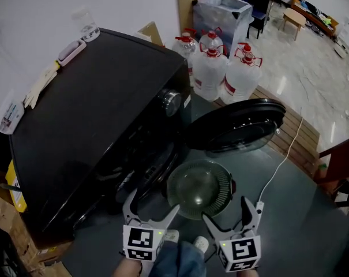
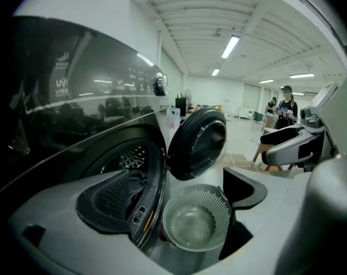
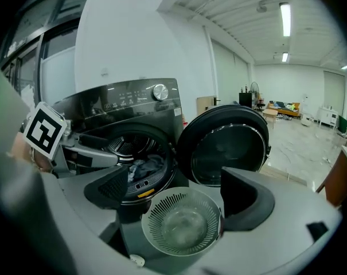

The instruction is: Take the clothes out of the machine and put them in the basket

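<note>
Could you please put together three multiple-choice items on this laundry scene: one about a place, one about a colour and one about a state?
1. Where is the basket relative to the machine?
A. on top of it
B. on the floor in front of it
C. on a shelf behind it

2. What colour is the machine's body?
A. white
B. red
C. black

3. How does the machine's door stand?
A. swung open
B. shut
C. taken off and lying flat

Answers:
1 B: the head view shows the basket on the floor, just in front of the machine's opening.
2 C: the machine's top and front are black in all views.
3 A: the door hangs out to the side on its hinge, and clothes show inside.
</note>
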Demonstrator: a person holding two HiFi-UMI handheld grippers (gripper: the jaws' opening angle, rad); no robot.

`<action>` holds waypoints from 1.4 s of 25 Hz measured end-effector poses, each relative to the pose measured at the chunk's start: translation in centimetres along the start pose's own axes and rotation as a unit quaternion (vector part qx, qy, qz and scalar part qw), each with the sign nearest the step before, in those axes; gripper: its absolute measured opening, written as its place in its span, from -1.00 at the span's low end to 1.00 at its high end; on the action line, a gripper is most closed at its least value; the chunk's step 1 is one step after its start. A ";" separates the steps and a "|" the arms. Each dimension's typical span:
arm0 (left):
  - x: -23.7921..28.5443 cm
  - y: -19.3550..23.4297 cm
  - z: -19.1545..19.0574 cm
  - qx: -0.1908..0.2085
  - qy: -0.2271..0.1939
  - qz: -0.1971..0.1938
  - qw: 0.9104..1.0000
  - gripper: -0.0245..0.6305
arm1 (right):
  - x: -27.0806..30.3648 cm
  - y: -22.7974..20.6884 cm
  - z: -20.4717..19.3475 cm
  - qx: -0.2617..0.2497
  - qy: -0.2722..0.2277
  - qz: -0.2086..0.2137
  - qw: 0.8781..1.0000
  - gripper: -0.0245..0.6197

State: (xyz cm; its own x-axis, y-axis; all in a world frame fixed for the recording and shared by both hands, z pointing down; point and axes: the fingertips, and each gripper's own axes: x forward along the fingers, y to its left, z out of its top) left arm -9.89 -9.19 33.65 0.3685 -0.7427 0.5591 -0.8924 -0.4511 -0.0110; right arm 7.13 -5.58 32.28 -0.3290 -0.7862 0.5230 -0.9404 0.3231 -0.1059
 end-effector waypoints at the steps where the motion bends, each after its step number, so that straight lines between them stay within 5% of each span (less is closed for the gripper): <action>1: 0.7 0.3 -0.6 0.001 0.001 -0.001 1.000 0.63 | 0.7 0.0 -0.7 -0.001 0.001 -0.002 1.000 0.59; 8: 5.8 2.4 -4.8 0.019 0.013 -0.004 1.000 0.55 | 5.9 -0.6 -4.6 0.002 0.010 -0.020 1.000 0.44; 24: 16.6 9.8 -12.2 0.054 0.051 0.060 0.995 0.41 | 15.9 -2.1 -12.8 -0.023 0.053 -0.028 0.998 0.24; 35: 23.0 15.4 -13.6 0.150 0.112 0.146 0.971 0.40 | 18.9 -3.1 -17.0 0.002 0.087 -0.033 0.996 0.22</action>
State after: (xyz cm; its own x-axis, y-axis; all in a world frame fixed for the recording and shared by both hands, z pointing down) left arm -18.74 -26.46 57.58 0.0153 -0.7489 0.6625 -0.8220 -0.3866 -0.4181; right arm 5.23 -12.51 56.86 -0.2471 -0.7024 0.6675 -0.9600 0.2713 -0.0699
